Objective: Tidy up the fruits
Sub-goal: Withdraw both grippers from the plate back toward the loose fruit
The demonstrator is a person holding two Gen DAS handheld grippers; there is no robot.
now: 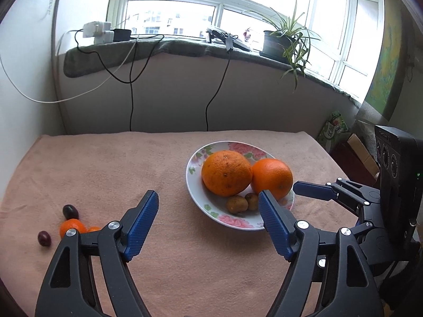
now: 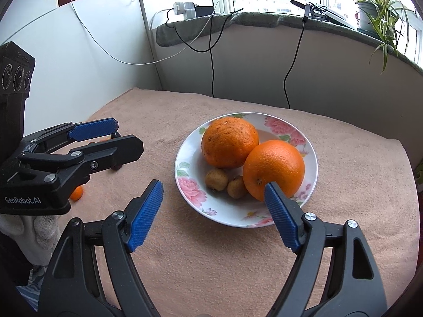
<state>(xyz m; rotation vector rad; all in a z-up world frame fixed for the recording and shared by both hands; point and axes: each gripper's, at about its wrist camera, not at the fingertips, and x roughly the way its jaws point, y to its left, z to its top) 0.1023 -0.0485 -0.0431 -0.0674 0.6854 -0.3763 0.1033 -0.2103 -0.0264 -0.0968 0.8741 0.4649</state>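
A flowered white plate (image 1: 194, 170) (image 2: 185, 185) on the pink cloth holds two big oranges (image 1: 226, 173) (image 2: 273, 167) and two small brown fruits (image 1: 237, 204) (image 2: 216, 179). My left gripper (image 1: 208, 200) is open and empty, hovering just left of the plate's near rim. My right gripper (image 2: 214, 189) is also open and empty, above the plate's near edge. In the left wrist view a small tangerine (image 1: 72, 227) and two dark grapes (image 1: 70, 211) lie on the cloth at the left. The right gripper's fingers (image 1: 314, 190) show at that view's right.
The pink cloth (image 1: 119, 163) covers the whole table against a white wall. The window sill behind carries chargers, cables and a potted plant (image 1: 285, 39). Boxes (image 1: 354, 148) stand off the table's right side. A gloved hand (image 2: 39, 232) holds the left gripper.
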